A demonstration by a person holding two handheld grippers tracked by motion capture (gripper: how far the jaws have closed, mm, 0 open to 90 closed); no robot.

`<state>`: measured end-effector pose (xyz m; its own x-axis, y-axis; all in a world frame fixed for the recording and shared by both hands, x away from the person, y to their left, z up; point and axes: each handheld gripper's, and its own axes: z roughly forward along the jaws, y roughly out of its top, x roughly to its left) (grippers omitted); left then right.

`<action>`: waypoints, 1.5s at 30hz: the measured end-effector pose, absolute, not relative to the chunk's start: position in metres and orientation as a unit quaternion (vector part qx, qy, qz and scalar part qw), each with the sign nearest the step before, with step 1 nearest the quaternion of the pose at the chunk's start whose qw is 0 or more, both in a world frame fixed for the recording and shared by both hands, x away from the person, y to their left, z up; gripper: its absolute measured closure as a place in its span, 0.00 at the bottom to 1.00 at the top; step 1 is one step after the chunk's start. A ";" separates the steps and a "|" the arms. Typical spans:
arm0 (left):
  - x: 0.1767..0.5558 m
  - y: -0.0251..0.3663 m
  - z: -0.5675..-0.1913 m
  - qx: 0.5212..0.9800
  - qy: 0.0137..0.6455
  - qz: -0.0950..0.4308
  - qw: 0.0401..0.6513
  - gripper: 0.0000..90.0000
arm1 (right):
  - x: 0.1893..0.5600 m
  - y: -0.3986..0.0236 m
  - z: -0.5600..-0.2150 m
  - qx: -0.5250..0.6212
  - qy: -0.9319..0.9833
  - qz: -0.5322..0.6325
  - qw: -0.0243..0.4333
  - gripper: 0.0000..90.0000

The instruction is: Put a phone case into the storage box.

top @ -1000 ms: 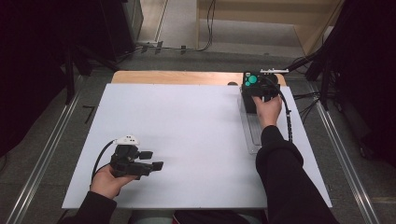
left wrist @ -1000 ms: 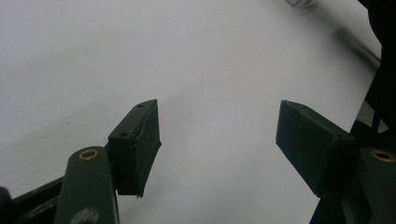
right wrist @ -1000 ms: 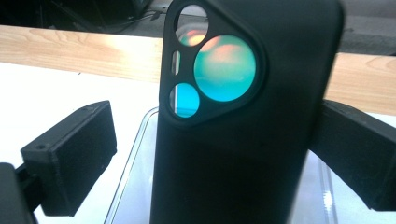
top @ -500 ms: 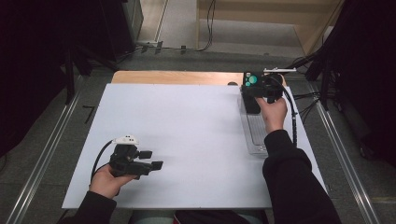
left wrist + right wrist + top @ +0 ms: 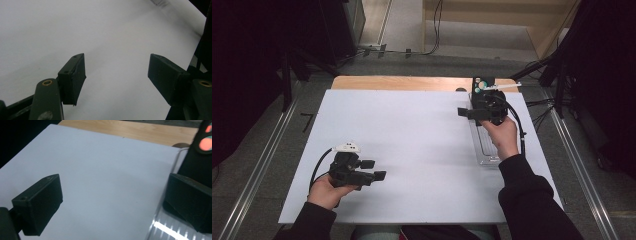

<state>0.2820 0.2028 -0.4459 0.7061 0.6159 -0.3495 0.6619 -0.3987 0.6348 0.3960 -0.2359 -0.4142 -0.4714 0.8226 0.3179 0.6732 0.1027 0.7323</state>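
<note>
The left hand-held gripper (image 5: pixel 373 170) is held low over the white surface (image 5: pixel 412 145), jaws apart, with nothing between them. At the right edge, the right hand-held gripper (image 5: pixel 464 113) is held wide apart and empty over the clear tray (image 5: pixel 484 150).

Both forearms wear black long sleeves. The left gripper (image 5: pixel 373 170) is black, with a white block on top at about 12 o'clock and a black cable looping off at 9 o'clock. Its jaws are blocky black pads (image 5: pixel 73 77) on arms with brass-ringed screw holes. The right gripper (image 5: pixel 464 113) is also black, its cable trailing at 4 o'clock, its pads (image 5: pixel 38 203) squared with small screw holes.
</note>
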 end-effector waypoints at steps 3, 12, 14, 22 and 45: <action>0.282 0.205 -0.445 0.837 0.378 -0.028 0.394 0.34 | 0.385 -0.231 -0.414 0.487 0.751 0.439 0.078 0.06; 0.284 0.209 -0.445 0.836 0.377 -0.028 0.397 0.32 | 0.349 -0.223 -0.416 0.445 0.767 0.459 0.057 0.16; 0.284 0.209 -0.445 0.836 0.377 -0.030 0.398 0.32 | 0.341 -0.222 -0.417 0.435 0.779 0.449 0.054 0.16; 0.285 0.208 -0.447 0.837 0.375 -0.028 0.396 0.32 | 0.307 -0.225 -0.418 0.402 0.795 0.449 0.071 0.16; 0.276 0.202 -0.451 0.841 0.363 -0.038 0.399 0.32 | 0.251 -0.238 -0.454 0.382 0.831 0.403 0.044 0.16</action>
<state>0.2759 0.2023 -0.4505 0.7328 0.5808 -0.3545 0.6420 -0.4175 0.6431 0.2508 -0.2379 -0.4535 -0.7046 0.6699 0.2340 0.5987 0.3843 0.7027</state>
